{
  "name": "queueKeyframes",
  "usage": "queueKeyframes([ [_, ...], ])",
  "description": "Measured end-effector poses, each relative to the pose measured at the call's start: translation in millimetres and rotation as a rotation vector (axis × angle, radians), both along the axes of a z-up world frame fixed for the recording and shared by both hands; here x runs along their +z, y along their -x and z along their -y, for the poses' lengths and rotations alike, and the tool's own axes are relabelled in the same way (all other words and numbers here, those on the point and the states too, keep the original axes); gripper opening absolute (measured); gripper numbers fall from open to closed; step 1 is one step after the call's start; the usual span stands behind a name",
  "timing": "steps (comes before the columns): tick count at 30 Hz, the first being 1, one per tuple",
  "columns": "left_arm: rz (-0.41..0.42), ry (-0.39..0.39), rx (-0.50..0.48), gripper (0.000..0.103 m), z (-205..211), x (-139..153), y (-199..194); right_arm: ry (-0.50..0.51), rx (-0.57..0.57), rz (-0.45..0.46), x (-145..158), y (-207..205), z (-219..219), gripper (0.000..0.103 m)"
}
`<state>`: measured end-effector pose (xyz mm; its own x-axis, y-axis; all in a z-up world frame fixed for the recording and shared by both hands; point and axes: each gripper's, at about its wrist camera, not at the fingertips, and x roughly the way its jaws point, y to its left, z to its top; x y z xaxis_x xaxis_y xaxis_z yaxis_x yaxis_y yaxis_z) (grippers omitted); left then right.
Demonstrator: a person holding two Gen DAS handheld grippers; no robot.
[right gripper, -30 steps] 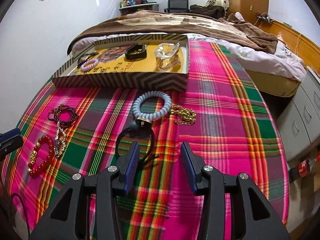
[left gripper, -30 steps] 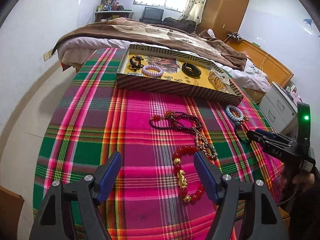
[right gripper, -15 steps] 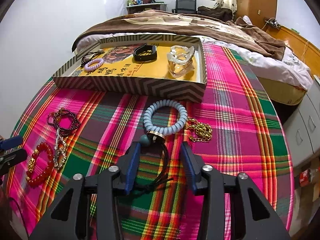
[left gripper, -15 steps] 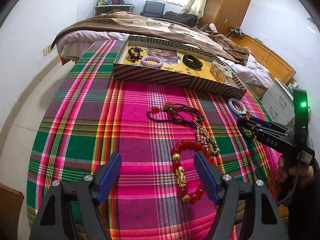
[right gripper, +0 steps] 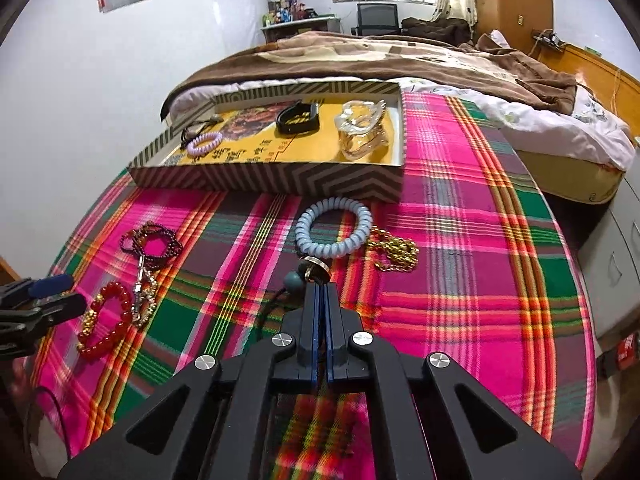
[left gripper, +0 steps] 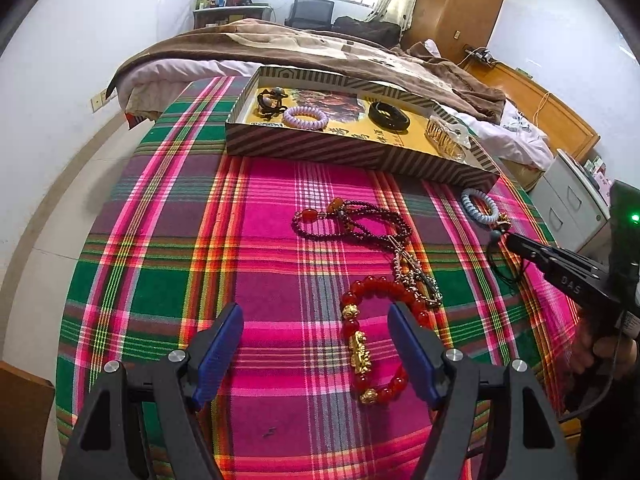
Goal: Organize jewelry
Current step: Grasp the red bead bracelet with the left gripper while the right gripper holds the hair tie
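The right gripper (right gripper: 320, 292) has just been closing; its fingers now meet on the black cord (right gripper: 276, 300) of the pale blue coil bracelet (right gripper: 334, 226), which lies on the plaid worktop (right gripper: 460, 280) just before the striped box (right gripper: 280, 178). The left gripper (left gripper: 316, 344) hangs wide open, empty, over the red bead bracelet (left gripper: 372, 340)
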<state>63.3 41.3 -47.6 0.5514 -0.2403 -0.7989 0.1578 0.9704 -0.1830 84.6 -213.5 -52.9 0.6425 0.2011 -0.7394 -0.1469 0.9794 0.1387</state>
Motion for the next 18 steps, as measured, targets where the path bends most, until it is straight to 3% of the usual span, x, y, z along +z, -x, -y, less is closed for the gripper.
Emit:
queueKeyframes([
  [18, -0.027, -0.186, -0.007, 0.074, 23.4, -11.4, -2.3, -0.060, -0.021, 0.101, 29.2, 26.6, 20.1, 0.002],
])
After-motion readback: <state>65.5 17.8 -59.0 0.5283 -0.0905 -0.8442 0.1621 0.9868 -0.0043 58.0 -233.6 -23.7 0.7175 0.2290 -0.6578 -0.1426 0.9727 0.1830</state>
